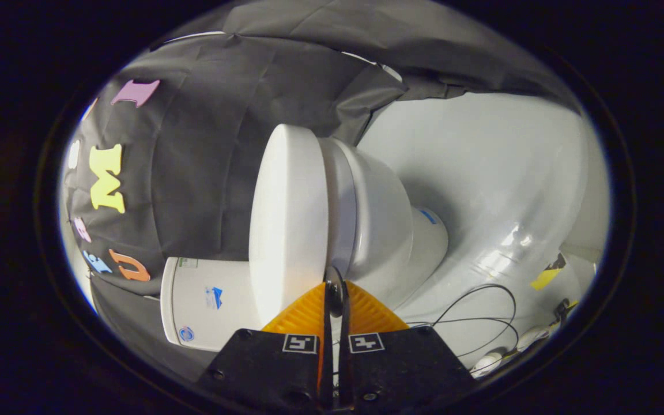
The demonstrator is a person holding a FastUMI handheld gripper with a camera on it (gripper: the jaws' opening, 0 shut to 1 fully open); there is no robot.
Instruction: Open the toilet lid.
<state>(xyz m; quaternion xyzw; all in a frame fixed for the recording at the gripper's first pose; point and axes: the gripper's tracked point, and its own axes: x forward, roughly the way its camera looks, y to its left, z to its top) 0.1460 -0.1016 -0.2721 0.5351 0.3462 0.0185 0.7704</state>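
My tongs (335,288), pressed nearly together, meet the smooth white plastic toilet lid (289,225) edge just ahead; next, I'd lift.

Just beyond the fingertips, the toilet lid (289,225) looks like smooth, semi-gloss plastic. The toilet bowl (384,230) and the tank (205,302) beside it have a glossy ceramic-like glaze. The gripper (335,288), its fingers nearly closed together, has ribbed, matt fingers (303,316). The floor (499,196) is shiny and smooth. The booth wall (205,173) is creased matt cloth.
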